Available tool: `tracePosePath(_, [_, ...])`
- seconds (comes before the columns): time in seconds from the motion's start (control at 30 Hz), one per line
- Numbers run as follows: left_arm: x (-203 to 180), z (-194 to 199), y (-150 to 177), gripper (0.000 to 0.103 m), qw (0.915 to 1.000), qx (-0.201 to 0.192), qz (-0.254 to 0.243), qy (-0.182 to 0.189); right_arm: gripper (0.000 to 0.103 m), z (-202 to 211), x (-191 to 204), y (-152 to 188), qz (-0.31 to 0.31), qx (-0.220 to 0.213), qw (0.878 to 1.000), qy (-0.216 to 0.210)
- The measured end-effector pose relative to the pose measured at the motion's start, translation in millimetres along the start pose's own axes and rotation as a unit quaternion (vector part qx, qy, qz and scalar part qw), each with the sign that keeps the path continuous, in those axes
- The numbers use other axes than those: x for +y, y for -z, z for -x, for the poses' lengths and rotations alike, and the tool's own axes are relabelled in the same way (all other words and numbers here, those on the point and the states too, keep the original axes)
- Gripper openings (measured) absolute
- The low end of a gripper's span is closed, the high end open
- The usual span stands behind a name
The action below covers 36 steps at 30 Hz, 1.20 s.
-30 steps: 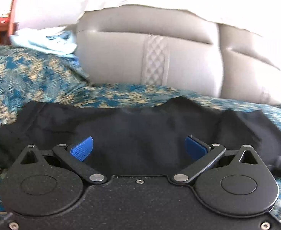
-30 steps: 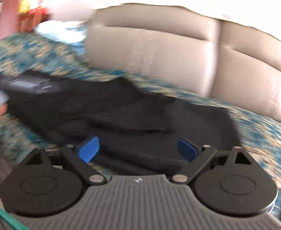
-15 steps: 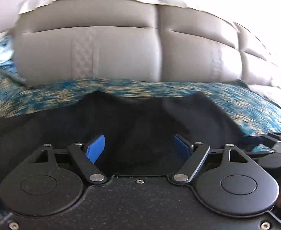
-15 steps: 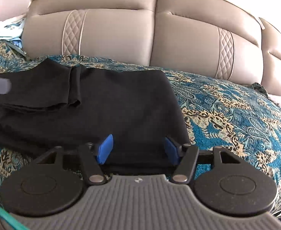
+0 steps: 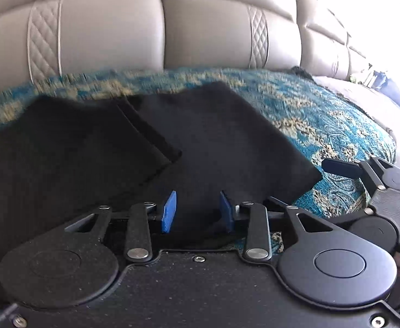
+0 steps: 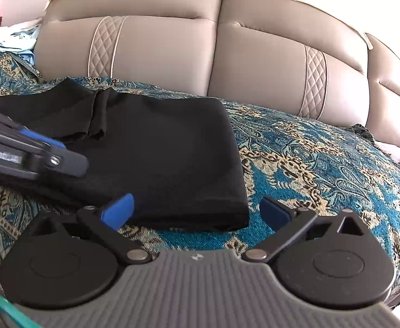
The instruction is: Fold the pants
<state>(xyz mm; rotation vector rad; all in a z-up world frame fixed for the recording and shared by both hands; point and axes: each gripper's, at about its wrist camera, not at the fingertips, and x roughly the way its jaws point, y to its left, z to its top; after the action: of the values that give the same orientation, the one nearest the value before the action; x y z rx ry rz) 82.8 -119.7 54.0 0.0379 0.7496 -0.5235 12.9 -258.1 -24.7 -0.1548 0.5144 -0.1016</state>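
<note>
Black pants (image 5: 205,142) lie folded on a blue and gold patterned cover (image 5: 322,117). My left gripper (image 5: 197,211) sits at the near edge of the pants, its blue pads partly closed with black cloth bunched between them. My right gripper (image 6: 195,211) is open, its pads either side of the near right corner of the pants (image 6: 167,158), just above the cover (image 6: 322,169). The left gripper also shows in the right wrist view (image 6: 63,158), resting on the pants. The right gripper also shows in the left wrist view (image 5: 363,172), off the pants' right corner.
A grey padded headboard (image 6: 216,52) stands behind the bed. Light blue clothes (image 6: 11,38) lie at the far left. The cover's right edge (image 5: 385,136) drops off toward a bright area.
Both grippers swung right along the pants. The left jaws narrowed onto the near edge of the cloth. The right jaws closed partway and then opened wide at the right corner.
</note>
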Motion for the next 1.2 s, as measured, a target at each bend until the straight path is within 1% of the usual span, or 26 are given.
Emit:
tracePosePath(0.07, [2,-9,-3,0.034,1.0,-0.005,0.002,-0.006,0.103,0,-2,1,-0.003,0.001,1.0,-0.002])
tracePosePath(0.27, [4,-28,-22,0.034,0.9979,-0.018,-0.017,-0.06,0.103,-2,-1,1,-0.009,0.003,1.0,0.0])
tracePosePath(0.47, [24,-40,-36,0.035,0.9896,-0.031,-0.009,-0.14,0.103,-2,0,1,-0.013,0.003,1.0,0.002])
tracePosePath(0.6, [43,-44,-44,0.037,0.9839,-0.032,0.007,-0.175,0.103,-3,-1,1,-0.019,0.005,1.0,0.002])
tracePosePath(0.73, [57,-47,-50,0.042,0.9787,-0.033,0.015,-0.202,0.103,-3,-1,1,-0.022,0.005,1.0,0.002])
tracePosePath(0.9, [70,-53,-56,0.047,0.9733,-0.033,0.007,-0.227,0.103,-4,-2,1,-0.024,0.006,1.0,0.002])
tracePosePath(1.0, [76,-56,-61,0.048,0.9693,-0.031,0.003,-0.244,0.103,-5,-2,1,-0.026,0.006,1.0,0.002])
tracePosePath(1.07, [82,-53,-64,0.048,0.966,-0.031,0.01,-0.256,0.103,-5,-1,0,-0.027,0.006,1.0,0.004])
tracePosePath(1.13, [91,-44,-66,0.05,0.9655,-0.037,0.026,-0.257,0.103,-5,-1,0,-0.027,0.006,1.0,0.005])
tracePosePath(1.2, [99,-34,-64,0.056,0.9663,-0.042,0.041,-0.251,0.103,-5,1,-1,-0.027,0.005,1.0,0.007])
